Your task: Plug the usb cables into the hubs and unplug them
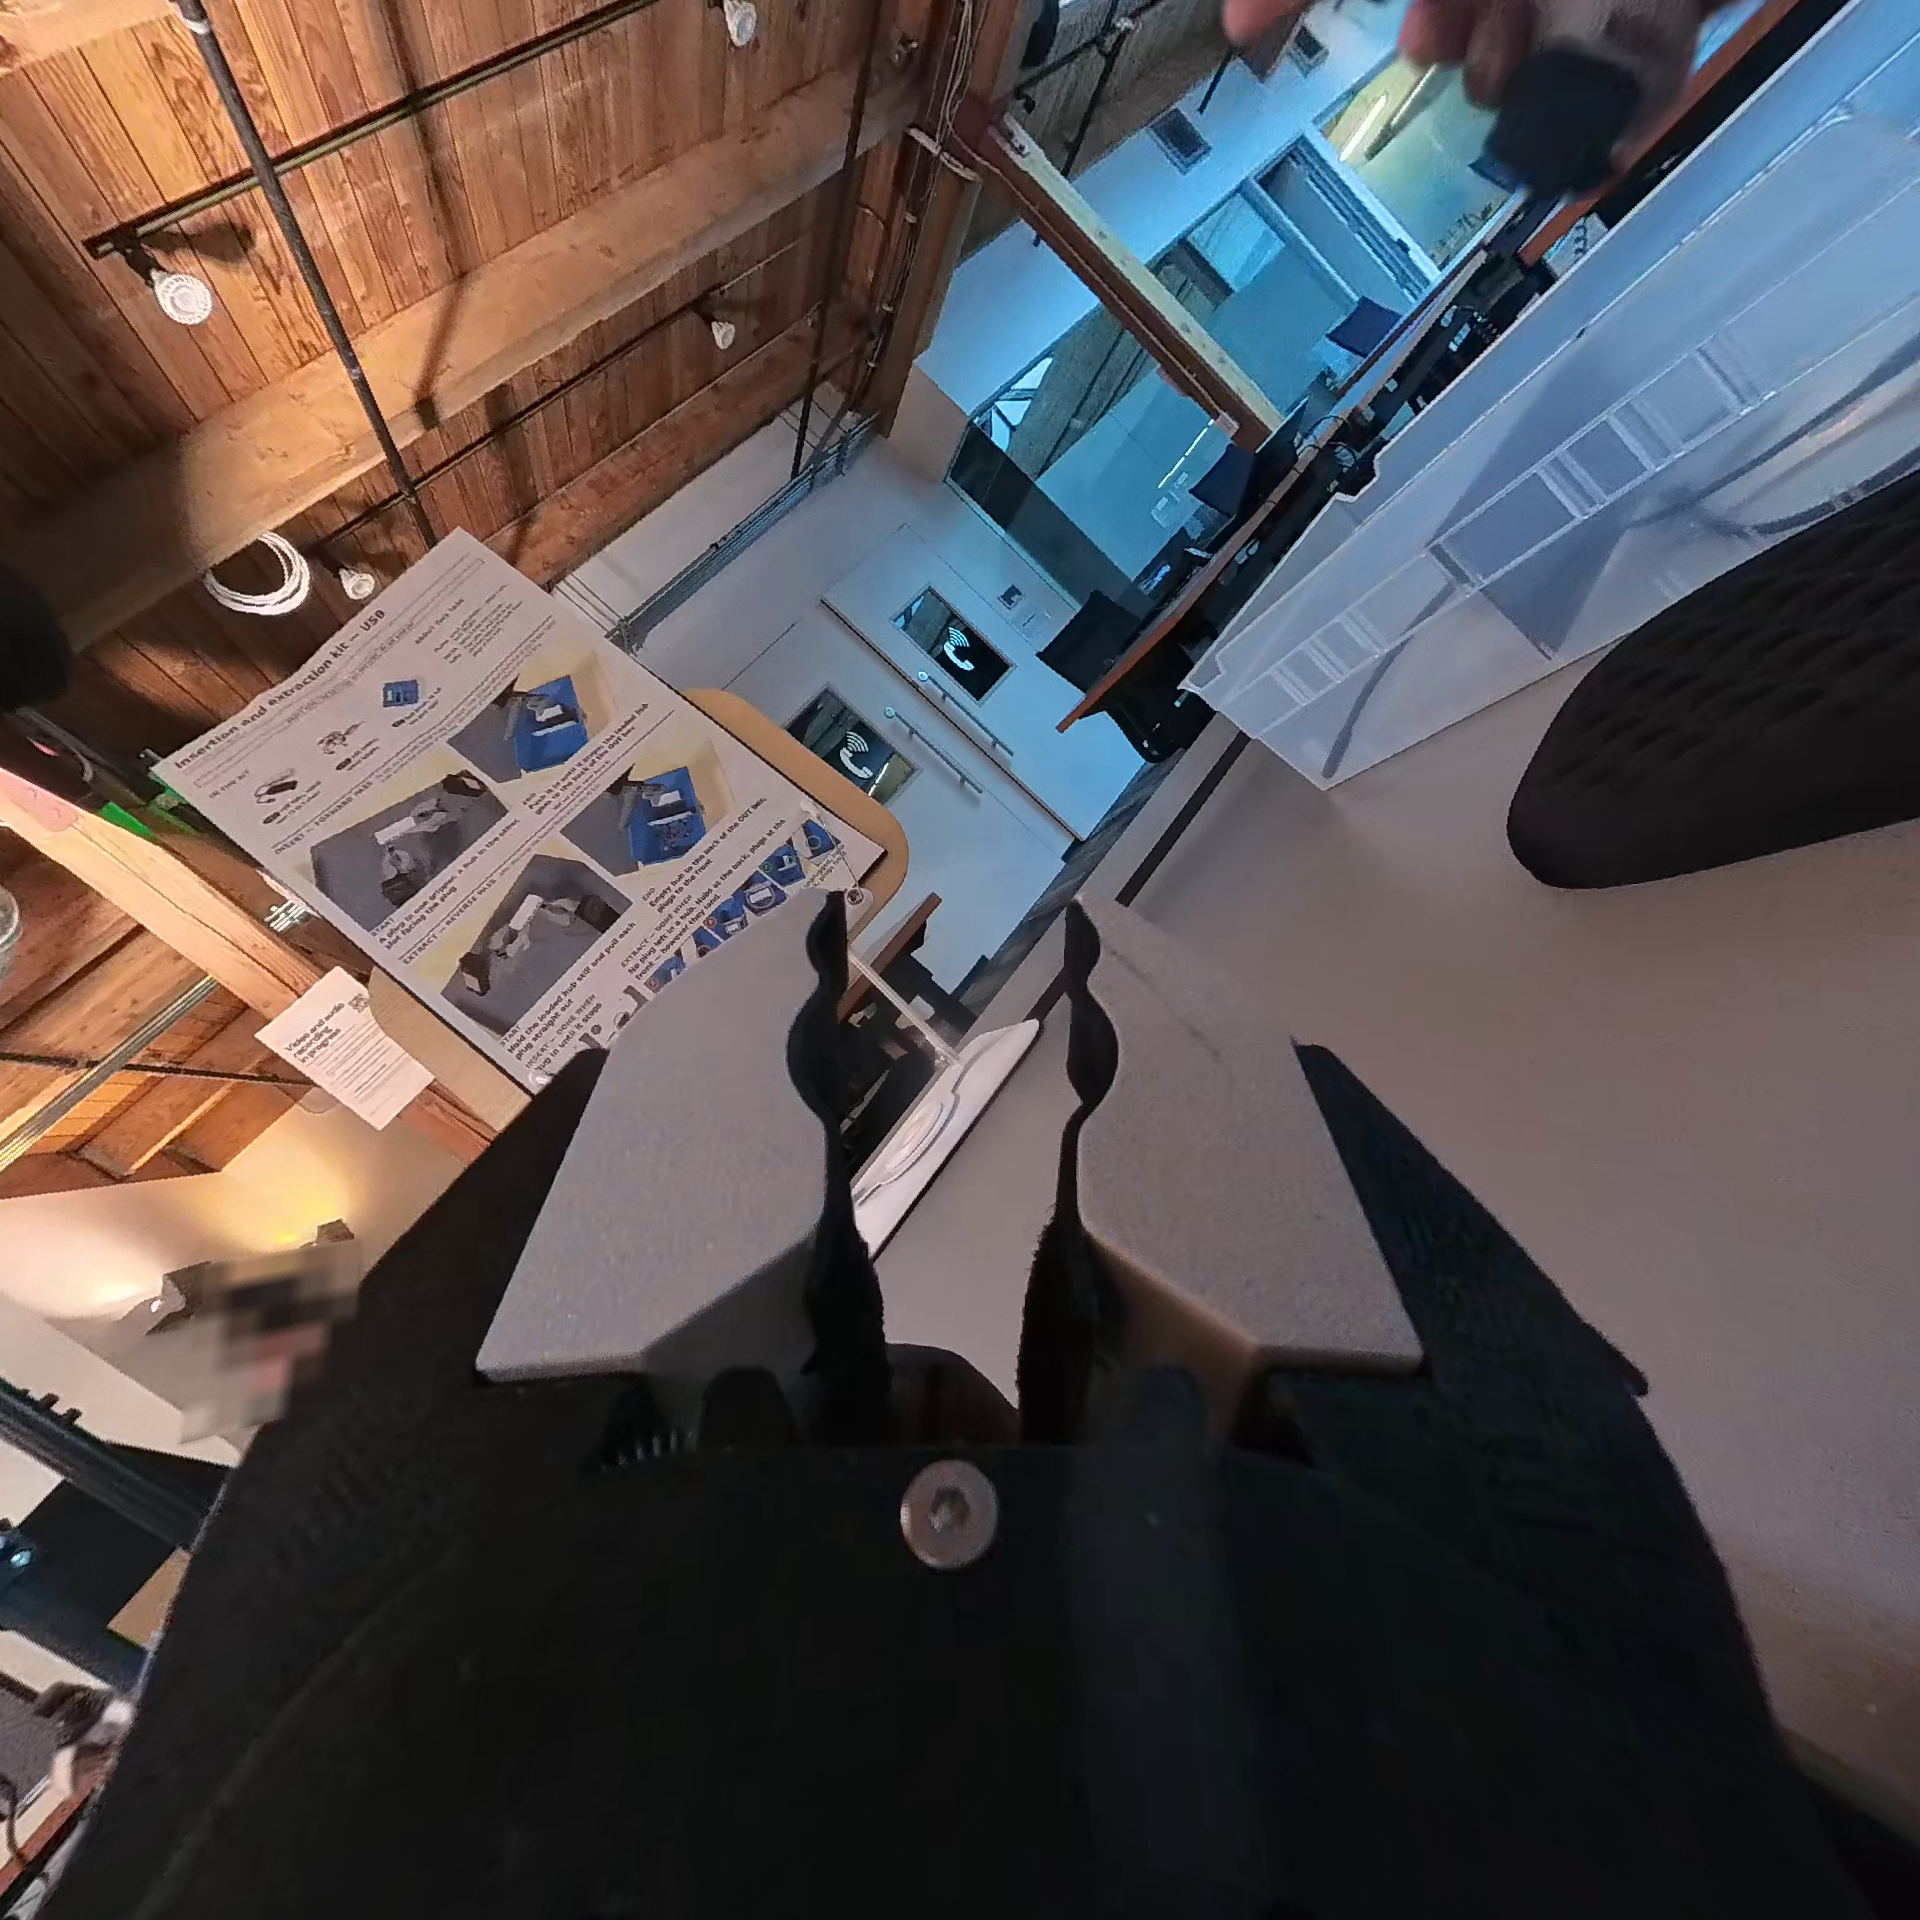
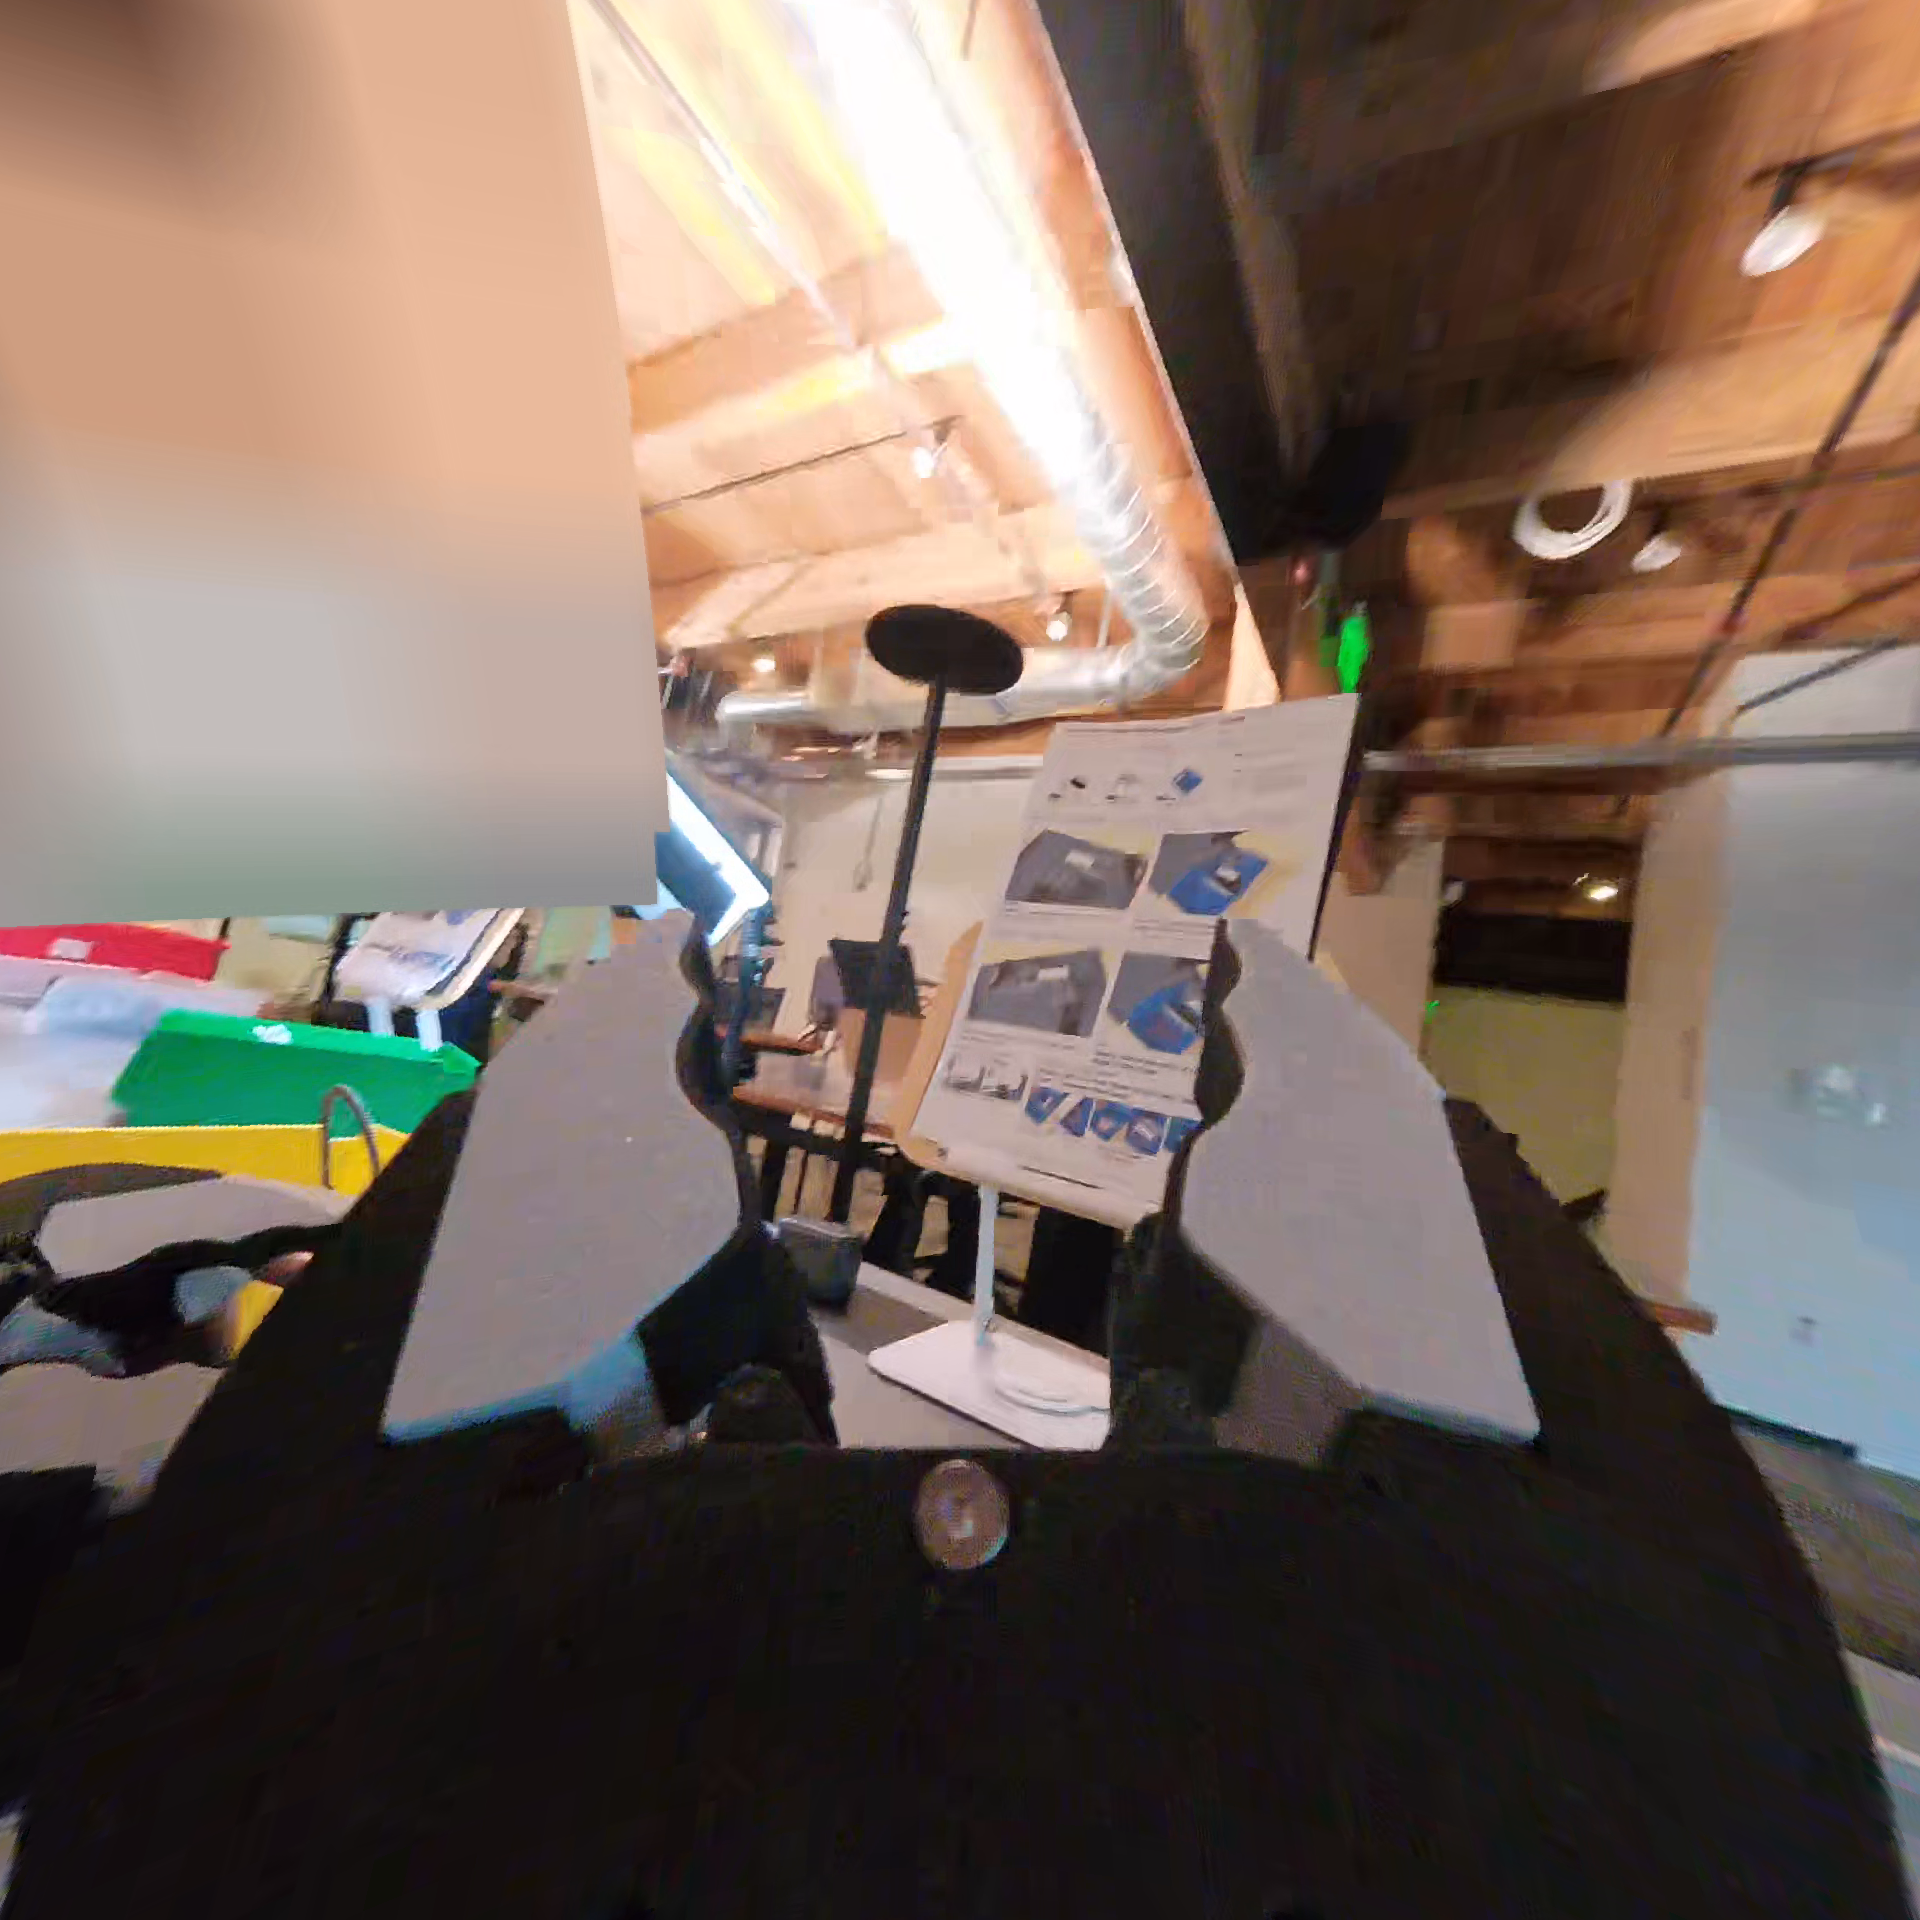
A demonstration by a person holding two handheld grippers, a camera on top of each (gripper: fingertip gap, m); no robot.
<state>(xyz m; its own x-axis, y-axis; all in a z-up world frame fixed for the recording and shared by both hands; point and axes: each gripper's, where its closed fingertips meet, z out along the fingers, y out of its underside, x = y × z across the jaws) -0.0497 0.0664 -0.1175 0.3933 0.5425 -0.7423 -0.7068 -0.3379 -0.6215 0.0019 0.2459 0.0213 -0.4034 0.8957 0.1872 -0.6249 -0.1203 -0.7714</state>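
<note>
Left wrist view first: everything is rolled hard sideways here. The left gripper has its jaws parted with a narrow gap and nothing in between, just air. Through that gap you can see the white base of a stand sitting on the grey table. Past the tip of one finger is the instruction sheet on that stand, tilted with the view. Off to the other side of the jaws, well apart, there's a clear plastic bin and a black mesh thing beside it. Way beyond the fingertips, at the frame edge, a hand holds something small and black, too blurry to call.

Right wrist view: the right gripper is spread wide, also empty. Straight ahead between the jaws is a black pole stand, with the same instruction sheet partly behind one finger. The left gripper pokes in off to the side, with yellow and green bins behind it.

No usb cables or hubs that I can pick out in either view.
</note>
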